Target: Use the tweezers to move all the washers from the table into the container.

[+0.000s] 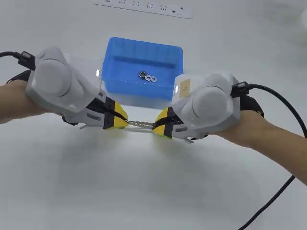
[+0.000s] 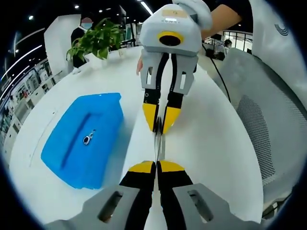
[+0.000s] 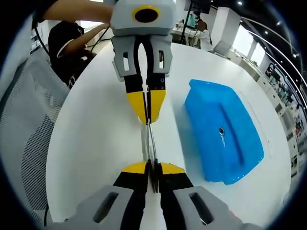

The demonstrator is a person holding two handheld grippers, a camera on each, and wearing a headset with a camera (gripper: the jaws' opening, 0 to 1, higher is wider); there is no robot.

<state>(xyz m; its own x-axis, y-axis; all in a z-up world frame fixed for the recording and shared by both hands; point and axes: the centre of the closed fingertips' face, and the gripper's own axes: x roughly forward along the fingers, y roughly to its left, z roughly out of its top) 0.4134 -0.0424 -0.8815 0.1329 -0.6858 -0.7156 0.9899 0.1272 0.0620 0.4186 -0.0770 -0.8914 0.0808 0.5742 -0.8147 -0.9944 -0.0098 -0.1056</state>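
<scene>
Just in front of the blue container, left gripper and right gripper are each clamped tight on one end of the tweezers, probably re-gripping them, while a few washers sit inside the container.

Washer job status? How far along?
Done: several washers lie in the blue container. In hand: the left gripper and right gripper are each shut on one end of the tweezers, in front of the container. Left: cannot tell whether more washers wait on the table.
</scene>
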